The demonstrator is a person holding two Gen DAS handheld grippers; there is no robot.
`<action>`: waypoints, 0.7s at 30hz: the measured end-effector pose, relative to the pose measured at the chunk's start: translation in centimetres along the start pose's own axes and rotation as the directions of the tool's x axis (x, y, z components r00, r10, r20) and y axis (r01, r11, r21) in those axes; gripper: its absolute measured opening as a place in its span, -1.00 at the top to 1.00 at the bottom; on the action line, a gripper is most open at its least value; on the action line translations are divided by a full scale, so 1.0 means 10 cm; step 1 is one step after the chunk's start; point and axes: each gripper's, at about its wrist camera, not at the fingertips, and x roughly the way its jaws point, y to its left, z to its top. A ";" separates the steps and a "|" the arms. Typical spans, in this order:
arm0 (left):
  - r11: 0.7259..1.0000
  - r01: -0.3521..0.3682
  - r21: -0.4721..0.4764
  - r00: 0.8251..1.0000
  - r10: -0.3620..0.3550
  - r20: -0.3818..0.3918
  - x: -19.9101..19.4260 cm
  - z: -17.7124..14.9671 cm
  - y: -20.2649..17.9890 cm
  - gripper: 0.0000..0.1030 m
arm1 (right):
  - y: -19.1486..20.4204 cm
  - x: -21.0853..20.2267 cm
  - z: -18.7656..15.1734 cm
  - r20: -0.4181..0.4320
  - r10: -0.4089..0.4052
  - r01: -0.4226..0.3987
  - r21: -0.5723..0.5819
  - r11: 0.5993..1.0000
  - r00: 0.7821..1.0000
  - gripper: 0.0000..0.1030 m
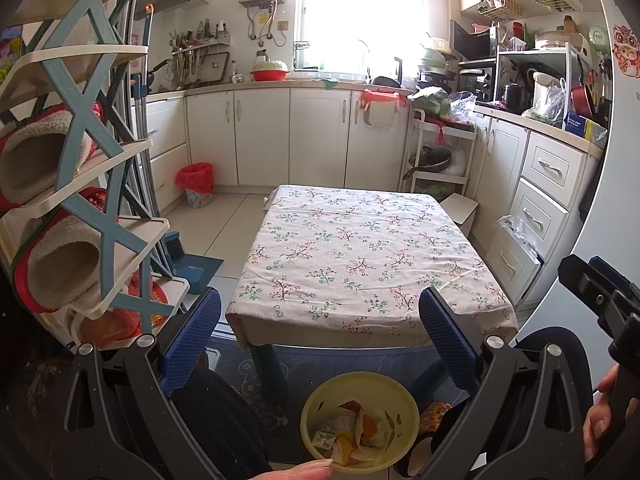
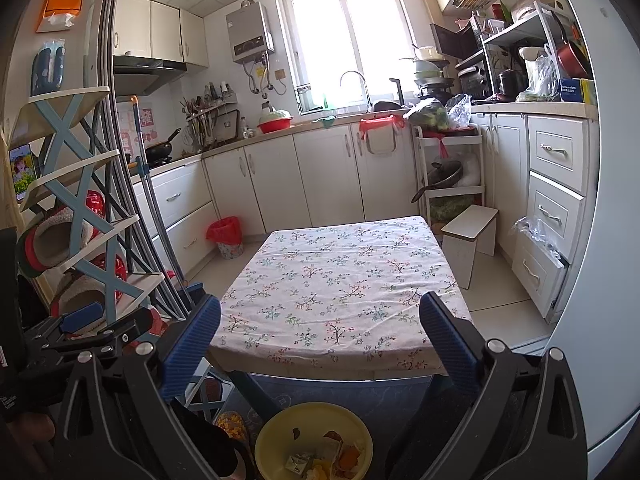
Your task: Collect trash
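A yellow bin (image 1: 360, 420) (image 2: 314, 442) sits on the floor below both grippers, holding wrappers, orange peel and crumpled paper (image 1: 362, 434) (image 2: 324, 460). My left gripper (image 1: 320, 336) hangs open above it, nothing between its blue pads (image 1: 192, 340). My right gripper (image 2: 320, 340) is open too and holds nothing. The right gripper's black body (image 1: 600, 300) shows at the right edge of the left wrist view. The left gripper's body (image 2: 92, 328) shows at the left of the right wrist view. A fingertip (image 1: 316, 468) rests by the bin's rim.
A low table with a floral cloth (image 1: 368, 256) (image 2: 340, 292) stands straight ahead. A shoe rack with slippers (image 1: 80, 200) is on the left. A red-lined waste bin (image 1: 196, 184) stands by the cabinets, a small white stool (image 2: 470, 236) and open drawers (image 2: 540, 272) on the right.
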 end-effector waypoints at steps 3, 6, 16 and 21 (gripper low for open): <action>1.000 -0.002 0.001 1.000 0.002 0.001 0.00 0.00 0.00 -0.85 | 0.00 0.00 0.00 -0.001 0.000 0.000 0.001 1.000 1.000 -0.85; 1.000 -0.001 0.001 1.000 0.001 0.002 0.00 -0.01 0.00 -0.85 | -0.01 0.01 0.00 0.000 0.000 0.000 0.001 1.000 1.000 -0.85; 1.000 0.005 -0.002 1.000 -0.005 -0.006 0.01 0.00 0.01 -0.85 | -0.01 0.00 0.00 0.000 0.001 -0.001 0.003 1.000 1.000 -0.85; 1.000 0.013 -0.009 1.000 -0.013 -0.012 0.02 -0.01 0.00 -0.85 | 0.00 0.01 -0.03 -0.002 0.002 -0.002 0.002 1.000 1.000 -0.85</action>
